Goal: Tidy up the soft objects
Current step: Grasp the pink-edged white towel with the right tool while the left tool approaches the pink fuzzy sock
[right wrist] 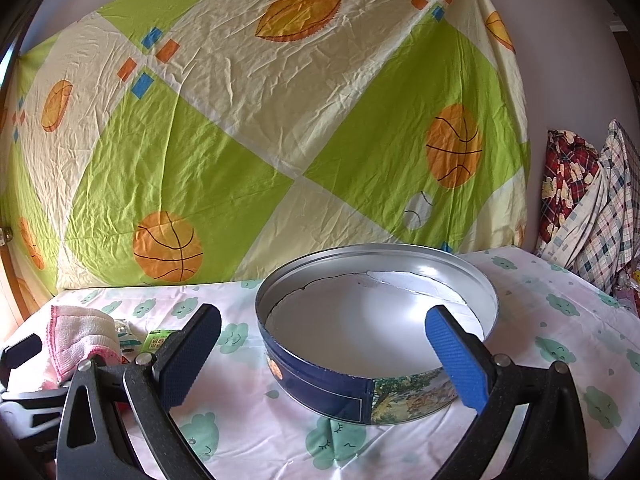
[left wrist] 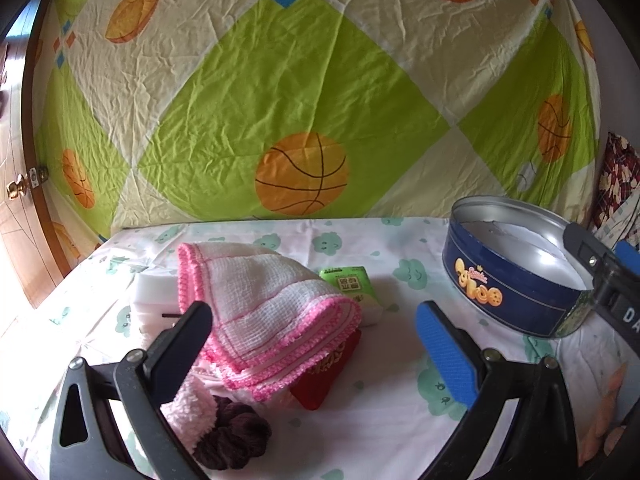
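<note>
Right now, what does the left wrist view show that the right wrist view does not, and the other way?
Only the left wrist view shows the dark brown scrunchie, the red pouch under the cloth, and the fluffy pink item. Only the right wrist view shows the tin's whole white bottom and the plaid fabrics at the right. Both show the pink-edged cloth, the green packet, the blue tin and the hanging basketball sheet.

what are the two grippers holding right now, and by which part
Nothing is held. The left gripper is open around the pink-edged white cloth without closing on it, and the right gripper is open at the round blue tin.
</note>
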`<action>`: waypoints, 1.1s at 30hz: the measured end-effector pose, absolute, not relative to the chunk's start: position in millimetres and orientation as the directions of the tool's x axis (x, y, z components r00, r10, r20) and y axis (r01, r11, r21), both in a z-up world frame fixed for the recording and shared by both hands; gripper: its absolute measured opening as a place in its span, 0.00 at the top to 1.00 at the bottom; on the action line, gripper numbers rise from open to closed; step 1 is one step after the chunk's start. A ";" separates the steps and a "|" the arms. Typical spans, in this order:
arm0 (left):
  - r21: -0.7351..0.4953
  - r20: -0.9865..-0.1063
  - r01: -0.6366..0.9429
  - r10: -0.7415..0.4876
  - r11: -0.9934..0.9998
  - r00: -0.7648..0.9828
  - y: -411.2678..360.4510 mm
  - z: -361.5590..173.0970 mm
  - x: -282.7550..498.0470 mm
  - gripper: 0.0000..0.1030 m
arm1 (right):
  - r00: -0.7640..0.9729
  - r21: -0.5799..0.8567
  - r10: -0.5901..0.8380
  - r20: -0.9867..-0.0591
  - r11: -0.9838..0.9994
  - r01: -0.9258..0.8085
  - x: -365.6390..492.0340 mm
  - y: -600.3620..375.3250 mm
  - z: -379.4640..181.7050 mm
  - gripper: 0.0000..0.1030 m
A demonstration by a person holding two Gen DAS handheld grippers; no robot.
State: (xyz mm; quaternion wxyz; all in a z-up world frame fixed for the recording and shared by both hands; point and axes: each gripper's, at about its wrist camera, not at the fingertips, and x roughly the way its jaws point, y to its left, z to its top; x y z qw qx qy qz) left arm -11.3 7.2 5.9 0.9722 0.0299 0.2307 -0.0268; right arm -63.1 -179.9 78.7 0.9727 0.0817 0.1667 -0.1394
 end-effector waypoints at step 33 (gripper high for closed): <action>0.033 -0.490 -0.043 0.054 0.999 0.870 108.9 13.9 -57.9 0.00 | 0.925 0.044 -0.087 -0.371 0.993 0.111 -90.0 -107.4 99.8 0.00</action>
